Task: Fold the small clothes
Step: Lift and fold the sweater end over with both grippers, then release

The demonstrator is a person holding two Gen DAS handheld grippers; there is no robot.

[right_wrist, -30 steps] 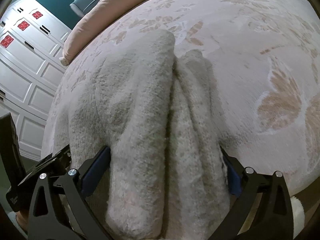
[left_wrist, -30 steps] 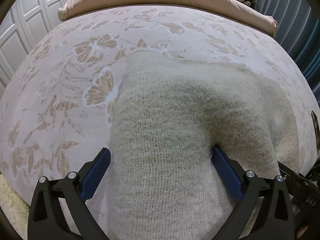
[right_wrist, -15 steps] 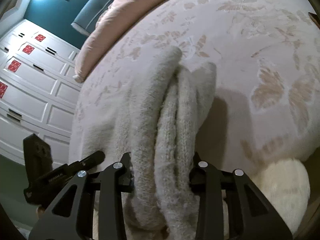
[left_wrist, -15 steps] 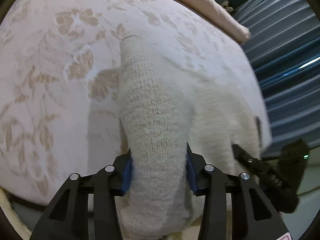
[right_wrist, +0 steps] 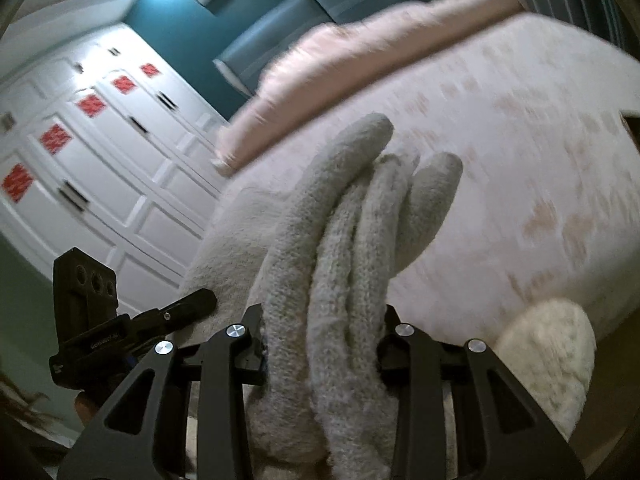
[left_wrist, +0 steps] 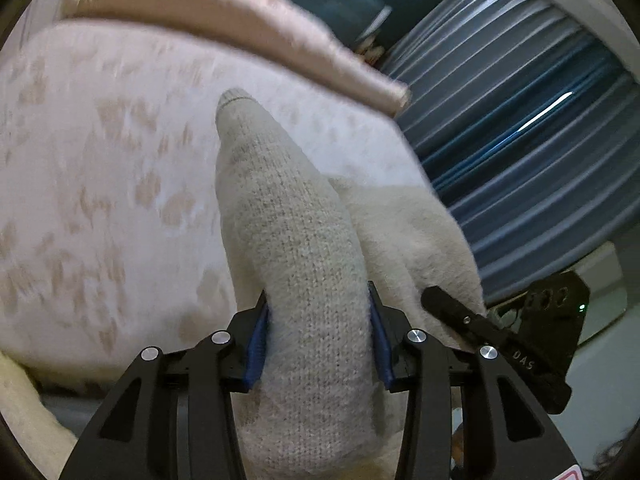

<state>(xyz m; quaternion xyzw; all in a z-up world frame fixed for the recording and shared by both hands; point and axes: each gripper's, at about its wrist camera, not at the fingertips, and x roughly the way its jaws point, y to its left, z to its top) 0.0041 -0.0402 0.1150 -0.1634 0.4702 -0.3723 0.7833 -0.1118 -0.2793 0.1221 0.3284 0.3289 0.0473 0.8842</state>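
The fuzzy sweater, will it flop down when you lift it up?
Probably floppy: the sweater bunches into soft folds where the left hand-held gripper and right hand-held gripper pinch it. Its thick knit looks grippy, so it likely won't slip. It seems light.

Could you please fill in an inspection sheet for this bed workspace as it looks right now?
Surface: bed cover, pale pink with a floral print.
Job's things: cream knitted garment, bunched and lifted at both gripped ends.
Clutter: fluffy cream item at the bed's edge.
Grippers: left gripper clamped on the knit; right gripper clamped on gathered folds.
Cables: nothing seen.
Surroundings: pink bolster, striped curtain, white panelled wardrobe, teal wall.
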